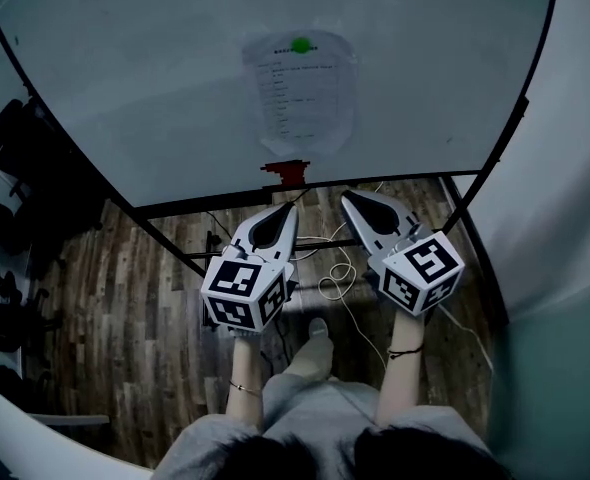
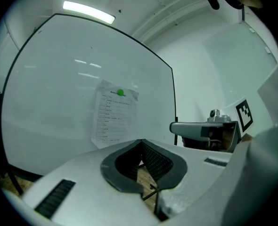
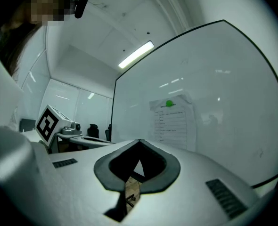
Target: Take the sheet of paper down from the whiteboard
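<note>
A printed sheet of paper [image 1: 300, 90] hangs on the whiteboard [image 1: 175, 78], pinned near its top edge by a round green magnet [image 1: 300, 44]. The sheet [image 2: 114, 113] and the magnet [image 2: 120, 92] show in the left gripper view. The right gripper view has the sheet [image 3: 173, 122] and magnet [image 3: 169, 104] too. My left gripper [image 1: 293, 207] and right gripper [image 1: 346, 198] point level at the board, side by side, below the sheet and apart from it. Both are shut with nothing between their jaws.
The board's black frame and stand legs [image 1: 175, 253] run over a wood-plank floor [image 1: 155, 318]. A red fitting [image 1: 288, 173] sits at the board's lower edge. White cables [image 1: 337, 286] lie on the floor. Dark office chairs [image 1: 20, 148] stand at the left.
</note>
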